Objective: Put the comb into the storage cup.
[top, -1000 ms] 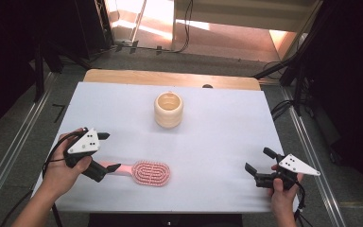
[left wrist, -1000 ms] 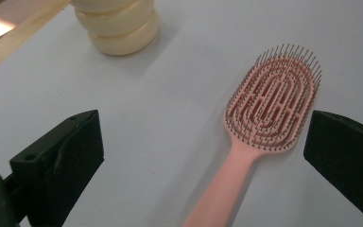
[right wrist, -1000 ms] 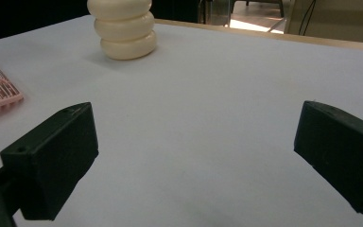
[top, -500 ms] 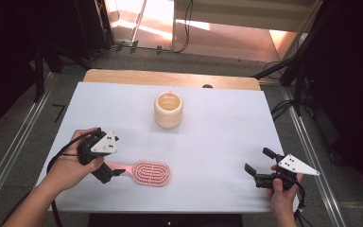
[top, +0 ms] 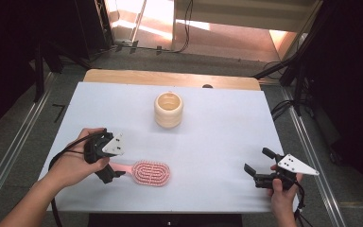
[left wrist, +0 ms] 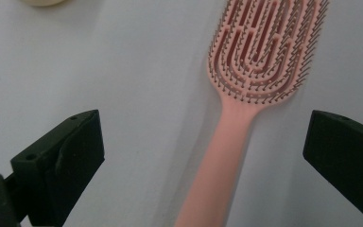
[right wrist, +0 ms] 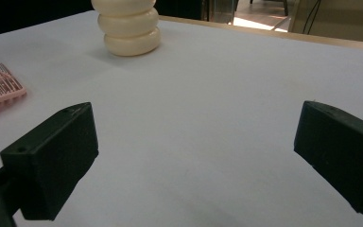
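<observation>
- White counter [top: 217, 142] on grey floor, dark surroundings.
- Pink hairbrush [top: 144, 172] lay flat near cream ribbed cup [top: 168, 109].
- Left gripper [left wrist: 203, 156] jaws apart, straddling brush handle.
- Right gripper [top: 257, 170] apart, well away.

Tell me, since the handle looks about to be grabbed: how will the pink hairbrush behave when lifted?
The pink hairbrush looks like thin, vented plastic, so probably light and stiff. Held by its narrow handle, the wider head may dip. It lies flat, unlikely to roll.

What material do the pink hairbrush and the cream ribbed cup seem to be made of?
Pink hairbrush: probably moulded plastic, matte, with a vented head and thin dark bristles. Cream ribbed cup: smooth, softly glossy rounded rings; ceramic or plastic, I cannot tell which.
</observation>
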Action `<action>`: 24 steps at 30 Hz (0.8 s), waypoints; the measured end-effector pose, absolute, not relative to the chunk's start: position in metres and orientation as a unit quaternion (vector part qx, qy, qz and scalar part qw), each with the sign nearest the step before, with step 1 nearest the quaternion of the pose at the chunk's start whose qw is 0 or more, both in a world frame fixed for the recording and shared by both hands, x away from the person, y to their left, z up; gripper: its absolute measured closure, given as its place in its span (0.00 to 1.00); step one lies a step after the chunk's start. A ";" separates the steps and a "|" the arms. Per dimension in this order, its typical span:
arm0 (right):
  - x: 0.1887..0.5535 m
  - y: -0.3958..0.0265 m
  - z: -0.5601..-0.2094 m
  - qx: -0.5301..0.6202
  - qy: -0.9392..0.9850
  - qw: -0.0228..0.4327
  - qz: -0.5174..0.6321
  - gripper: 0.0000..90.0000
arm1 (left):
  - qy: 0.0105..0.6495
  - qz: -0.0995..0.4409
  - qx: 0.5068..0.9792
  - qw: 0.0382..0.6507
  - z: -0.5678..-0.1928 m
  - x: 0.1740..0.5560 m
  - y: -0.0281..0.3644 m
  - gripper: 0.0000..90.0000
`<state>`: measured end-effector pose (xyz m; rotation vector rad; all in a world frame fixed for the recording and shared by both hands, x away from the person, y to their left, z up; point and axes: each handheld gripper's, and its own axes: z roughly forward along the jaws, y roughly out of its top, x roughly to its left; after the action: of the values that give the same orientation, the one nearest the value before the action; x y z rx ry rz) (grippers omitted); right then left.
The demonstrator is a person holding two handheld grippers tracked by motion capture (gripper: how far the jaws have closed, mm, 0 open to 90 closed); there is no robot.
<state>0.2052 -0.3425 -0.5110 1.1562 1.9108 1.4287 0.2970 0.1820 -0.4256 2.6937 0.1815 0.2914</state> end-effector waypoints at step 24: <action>0.206 -0.342 -0.511 0.422 0.701 0.243 0.521 0.00 | -0.004 0.095 0.991 0.097 -0.449 0.300 0.157 0.12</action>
<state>0.2059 -0.3421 -0.5111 1.1520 1.9165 1.4232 0.2999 0.1572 -0.4490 2.9346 -0.0114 0.2821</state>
